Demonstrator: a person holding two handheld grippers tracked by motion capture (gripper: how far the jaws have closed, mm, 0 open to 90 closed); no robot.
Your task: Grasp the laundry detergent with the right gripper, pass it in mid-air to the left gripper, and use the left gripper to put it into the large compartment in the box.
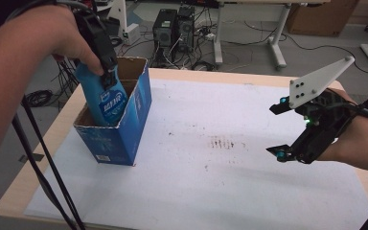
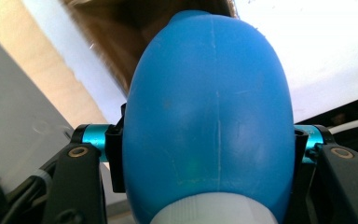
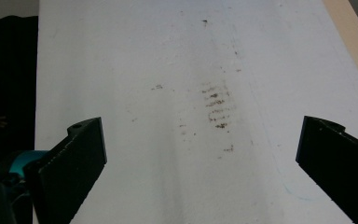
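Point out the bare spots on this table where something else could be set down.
Most of the white mat is bare: the wide stretch between the blue carton and the open right gripper, smudges aside, and the near strip. It is crowded at the carton, where the left gripper holds the blue bottle inside.

a light wooden table (image 1: pixel 38 158) carries a white sheet (image 1: pixel 249 182) marked with dark smudges (image 1: pixel 223 143). beyond it, grey floor (image 1: pixel 254 52), two black computer towers (image 1: pixel 175 26), tangled cables (image 1: pixel 199 55), white desk legs (image 1: pixel 279 33) and a cardboard carton (image 1: pixel 322 14).
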